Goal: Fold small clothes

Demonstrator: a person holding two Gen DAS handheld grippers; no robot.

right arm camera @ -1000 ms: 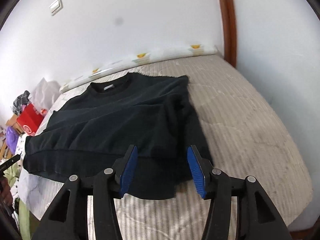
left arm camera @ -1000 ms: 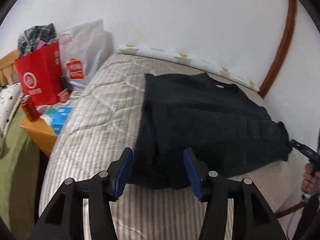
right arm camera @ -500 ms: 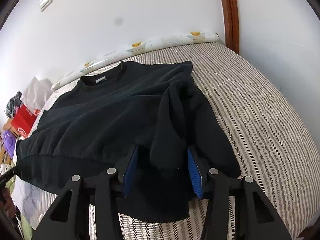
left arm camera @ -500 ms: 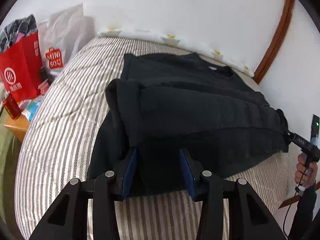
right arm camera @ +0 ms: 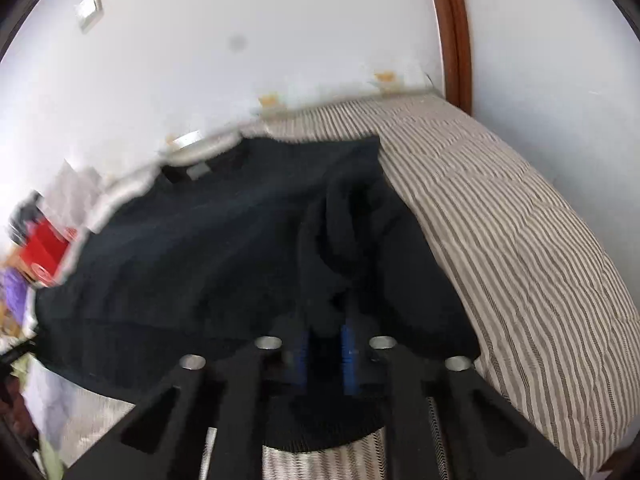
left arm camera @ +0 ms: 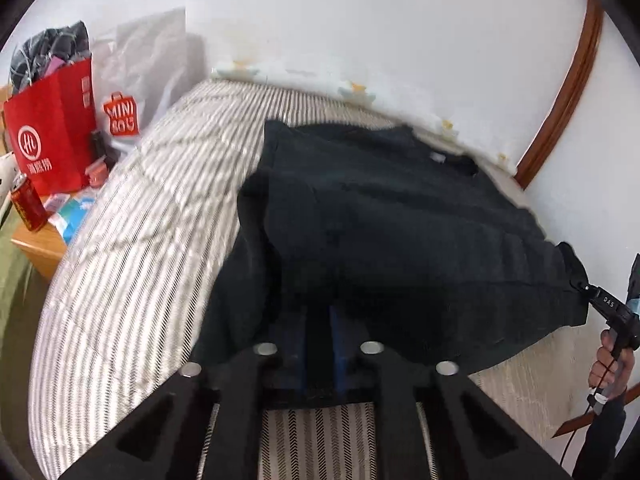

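Note:
A black sweater (left arm camera: 400, 240) lies flat on the striped bed (left arm camera: 140, 240), collar toward the wall. My left gripper (left arm camera: 318, 314) is at the near left corner, its jaws closing with the blue pads pinching the dark fabric. In the right wrist view the same sweater (right arm camera: 200, 260) has a bunched sleeve at its right side. There my right gripper (right arm camera: 325, 334) has its jaws closing, pads pressed on a fold of the near edge. The left wrist view also shows the right gripper (left arm camera: 580, 282) at the sweater's far right corner, held by a hand (left arm camera: 612, 360).
A red paper bag (left arm camera: 52, 132), a white plastic bag (left arm camera: 148, 72) and a red can (left arm camera: 26, 204) crowd a wooden bedside table (left arm camera: 40, 248) to the left. White wall and a brown door frame (right arm camera: 452, 32) lie beyond the striped bed (right arm camera: 520, 240).
Both grippers came down and forward over the sweater's near edge, and their jaws went from wide open to pinched on the fabric. The sleeves bunched up beside the fingers.

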